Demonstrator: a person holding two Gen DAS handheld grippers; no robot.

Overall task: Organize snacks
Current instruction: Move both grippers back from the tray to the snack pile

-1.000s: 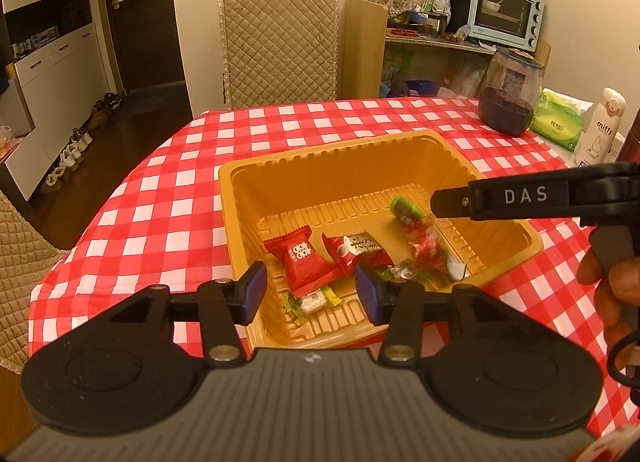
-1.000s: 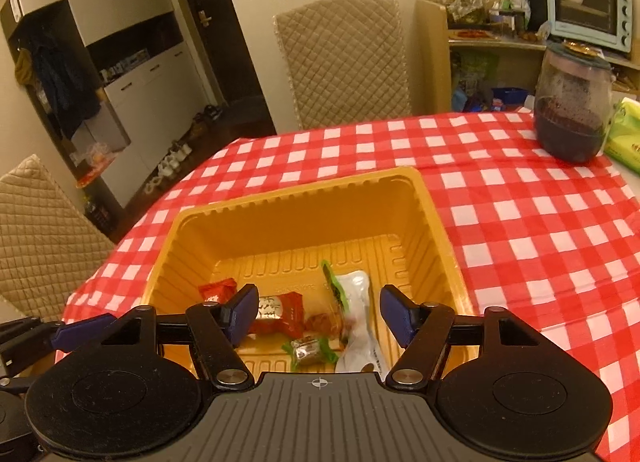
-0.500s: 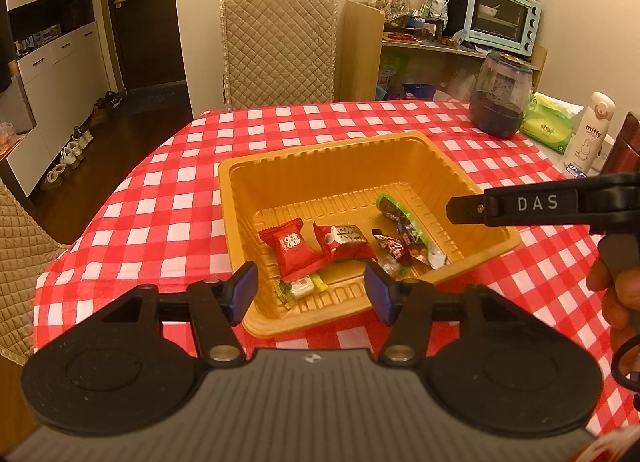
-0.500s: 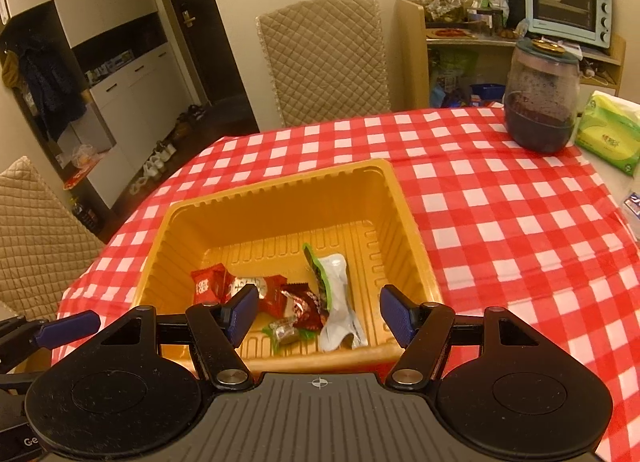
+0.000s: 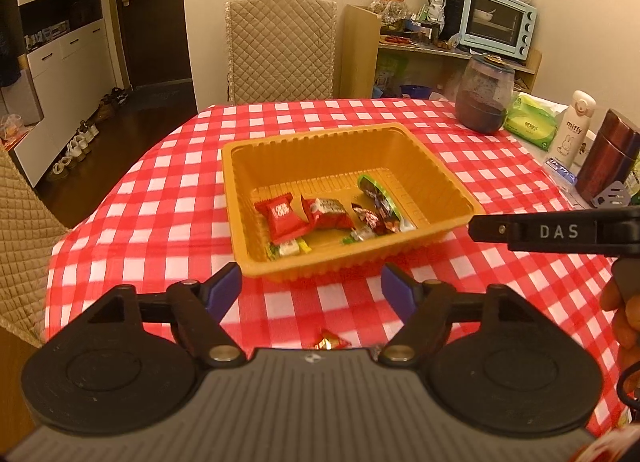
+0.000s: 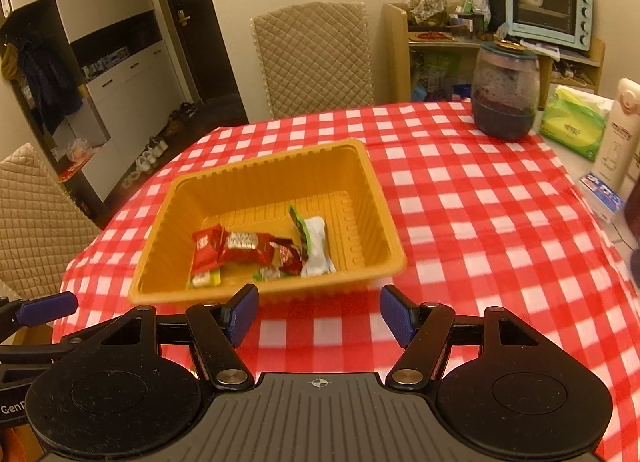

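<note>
An orange plastic tray [image 5: 436,167] [image 6: 376,189] sits mid-table on the red checked cloth. In it lie several wrapped snacks: a red square pack [image 5: 283,216] [image 6: 205,246], a red bar [image 5: 328,213] [image 6: 245,246], a green-edged white pack [image 5: 379,197] [image 6: 316,246] and small candies [image 5: 290,249]. A loose red candy [image 5: 331,342] lies on the cloth just in front of my left gripper [image 5: 311,289], which is open and empty, short of the tray's near rim. My right gripper [image 6: 319,308] is open and empty too, near the tray's near rim.
A dark glass jar [image 5: 483,97] [image 6: 505,91], a green tissue pack [image 5: 530,123] [image 6: 576,123], a white bottle [image 5: 576,123] and a brown flask [image 5: 606,155] stand at the table's right. A quilted chair [image 5: 280,49] stands behind the table. Another chair [image 6: 28,213] is at the left.
Both grippers have pulled back and up from over the tray to its near side. The left jaws have opened wider. A loose candy now shows on the cloth.
</note>
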